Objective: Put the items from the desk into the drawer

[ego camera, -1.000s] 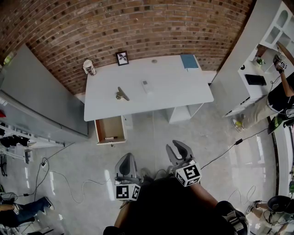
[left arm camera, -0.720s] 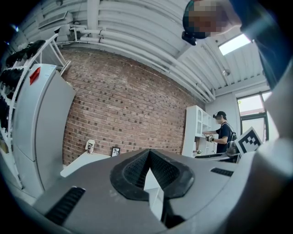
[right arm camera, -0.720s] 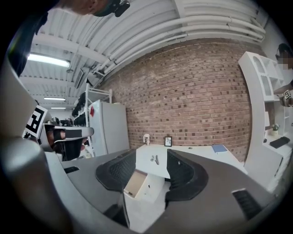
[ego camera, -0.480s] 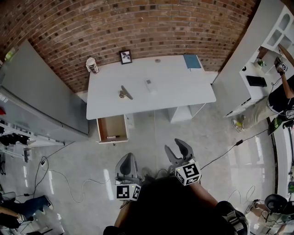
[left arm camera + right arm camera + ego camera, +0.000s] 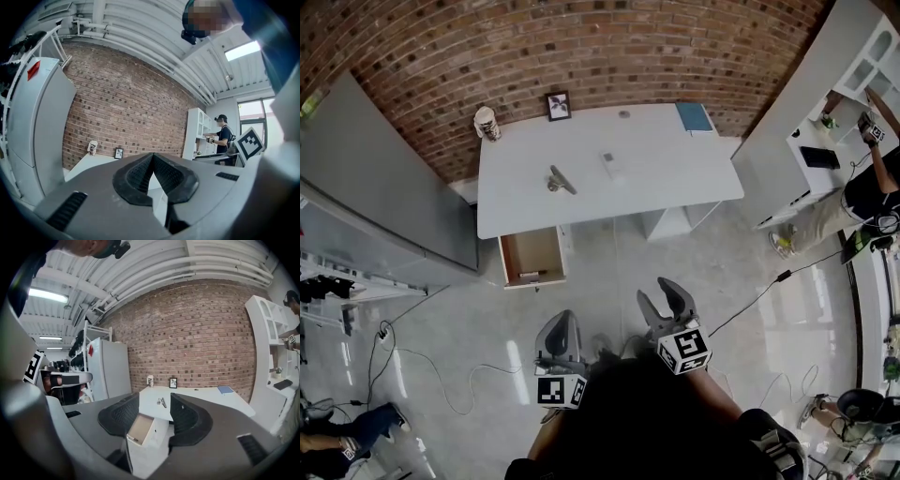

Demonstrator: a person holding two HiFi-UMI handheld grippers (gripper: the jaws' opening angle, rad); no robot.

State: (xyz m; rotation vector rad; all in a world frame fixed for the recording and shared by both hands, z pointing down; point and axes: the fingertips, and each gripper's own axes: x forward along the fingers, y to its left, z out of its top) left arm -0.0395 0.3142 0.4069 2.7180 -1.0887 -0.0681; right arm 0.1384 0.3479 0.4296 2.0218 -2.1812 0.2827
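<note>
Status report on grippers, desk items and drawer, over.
Left gripper shut, empty; right gripper, jaws just been opening, empty. White desk holds items; brown-lined drawer open. Nothing blocking.

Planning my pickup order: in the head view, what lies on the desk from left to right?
Patterned cup → metal tool → small white object → blue notebook. The picture frame sits straight above the tool in the picture, so it is left out.

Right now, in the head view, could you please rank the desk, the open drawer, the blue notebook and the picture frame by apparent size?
1. desk
2. open drawer
3. blue notebook
4. picture frame
The last two look nearly alike, so their order is unsure.
</note>
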